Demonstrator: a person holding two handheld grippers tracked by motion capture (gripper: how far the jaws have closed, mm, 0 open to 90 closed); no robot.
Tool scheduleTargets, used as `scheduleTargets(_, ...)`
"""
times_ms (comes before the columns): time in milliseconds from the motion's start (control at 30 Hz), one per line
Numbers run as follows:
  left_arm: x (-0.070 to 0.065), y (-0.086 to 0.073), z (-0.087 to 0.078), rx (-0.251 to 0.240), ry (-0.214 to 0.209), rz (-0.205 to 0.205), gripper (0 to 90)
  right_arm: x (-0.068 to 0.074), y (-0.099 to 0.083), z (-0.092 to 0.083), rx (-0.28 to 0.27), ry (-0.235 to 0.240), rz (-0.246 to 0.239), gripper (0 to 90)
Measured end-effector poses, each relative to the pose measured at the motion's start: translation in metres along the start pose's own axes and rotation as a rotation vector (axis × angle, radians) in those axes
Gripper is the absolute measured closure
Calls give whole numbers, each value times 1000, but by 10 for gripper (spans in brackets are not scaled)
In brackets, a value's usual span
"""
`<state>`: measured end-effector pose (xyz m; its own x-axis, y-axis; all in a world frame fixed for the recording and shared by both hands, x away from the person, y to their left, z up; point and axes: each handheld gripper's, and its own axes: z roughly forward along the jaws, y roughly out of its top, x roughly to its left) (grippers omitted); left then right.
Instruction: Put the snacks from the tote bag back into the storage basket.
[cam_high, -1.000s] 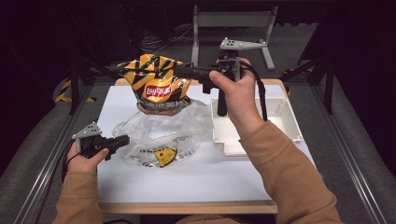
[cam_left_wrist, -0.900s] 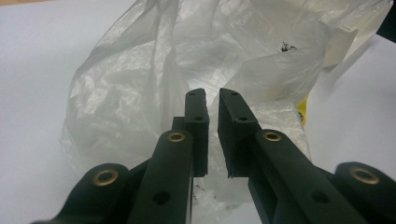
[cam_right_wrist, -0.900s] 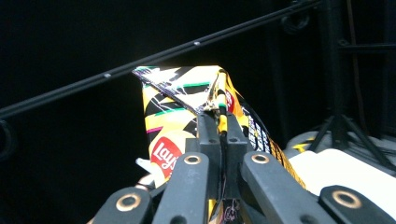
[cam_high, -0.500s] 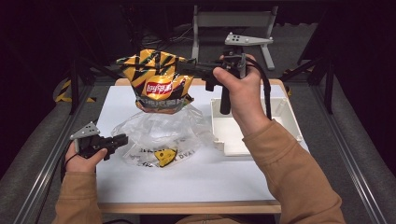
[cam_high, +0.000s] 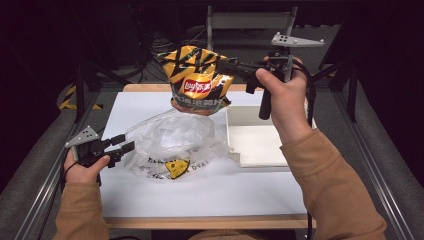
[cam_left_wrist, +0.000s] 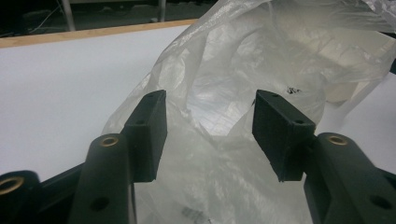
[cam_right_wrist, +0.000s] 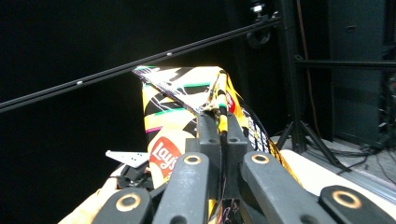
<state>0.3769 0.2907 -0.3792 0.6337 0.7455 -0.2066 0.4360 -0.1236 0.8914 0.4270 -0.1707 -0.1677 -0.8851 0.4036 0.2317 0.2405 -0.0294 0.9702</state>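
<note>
A yellow and black chip bag (cam_high: 197, 82) hangs in the air above the far side of the white table (cam_high: 150, 197), pinched at its top edge by my right gripper (cam_high: 235, 67), whose jaws are clamped tight on the foil. Below it a clear plastic bag (cam_high: 172, 142) lies crumpled on the table. My left gripper (cam_high: 125, 145) sits at the plastic bag's left edge, jaws half apart and just opened, plastic loose between them, unpressed

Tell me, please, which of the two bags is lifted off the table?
The yellow-and-black chip bag, pinched at its edge by the right hand-held gripper. The clear plastic bag lies crumpled on the white table.
</note>
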Motion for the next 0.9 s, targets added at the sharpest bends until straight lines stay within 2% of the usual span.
scheduleTargets(200,2,3,-3,-33,10,-15,409,-9,-2,-18,-2,-52,-6,900)
scheduleTargets(400,2,3,-5,-40,17,-19,406,-19,-5,-37,-11,-102,1,900)
scheduleTargets(900,2,1,-11,-50,31,-27,398,-38,-14,-62,-12,-152,21,900)
